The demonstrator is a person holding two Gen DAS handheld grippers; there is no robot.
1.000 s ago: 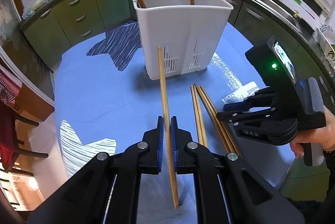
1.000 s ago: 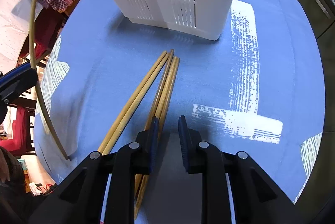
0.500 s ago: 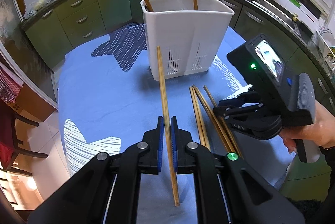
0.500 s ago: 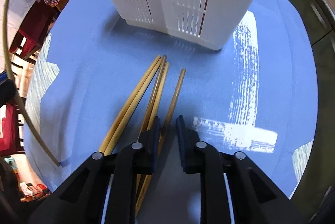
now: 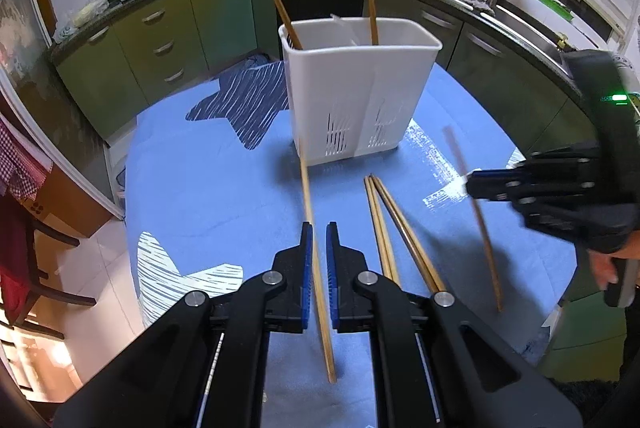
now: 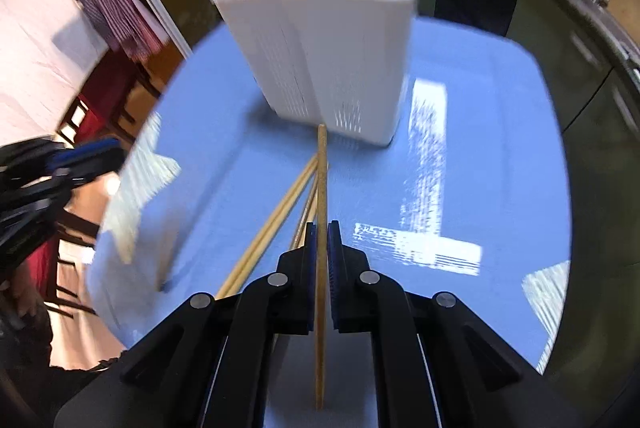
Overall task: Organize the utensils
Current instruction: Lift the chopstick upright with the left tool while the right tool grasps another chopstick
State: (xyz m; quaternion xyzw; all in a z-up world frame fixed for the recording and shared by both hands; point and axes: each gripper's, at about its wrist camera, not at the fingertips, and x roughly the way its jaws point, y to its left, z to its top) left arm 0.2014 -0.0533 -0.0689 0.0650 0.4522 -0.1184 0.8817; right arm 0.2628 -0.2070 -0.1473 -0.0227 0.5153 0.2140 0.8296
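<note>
A white utensil caddy [image 5: 356, 92] stands on the blue table, with two wooden chopsticks upright in it; it also shows in the right wrist view [image 6: 320, 56]. My left gripper [image 5: 317, 260] is shut on one wooden chopstick [image 5: 310, 212] and holds it above the table, pointing toward the caddy. My right gripper [image 6: 322, 240] is shut on another chopstick [image 6: 321, 188], lifted off the table; in the left wrist view this chopstick [image 5: 476, 216] looks blurred at the right. Three chopsticks [image 5: 394, 228] lie on the cloth between the grippers.
The blue tablecloth [image 5: 208, 188] has white and dark star patches. Green kitchen cabinets [image 5: 160, 28] and a counter with pans and a sink curve behind the table. A chair [image 6: 100, 96] stands off the table's left side.
My right gripper has closed on one chopstick from the pile and lifted it up and away to the right. My left gripper has risen a little, still holding its chopstick.
</note>
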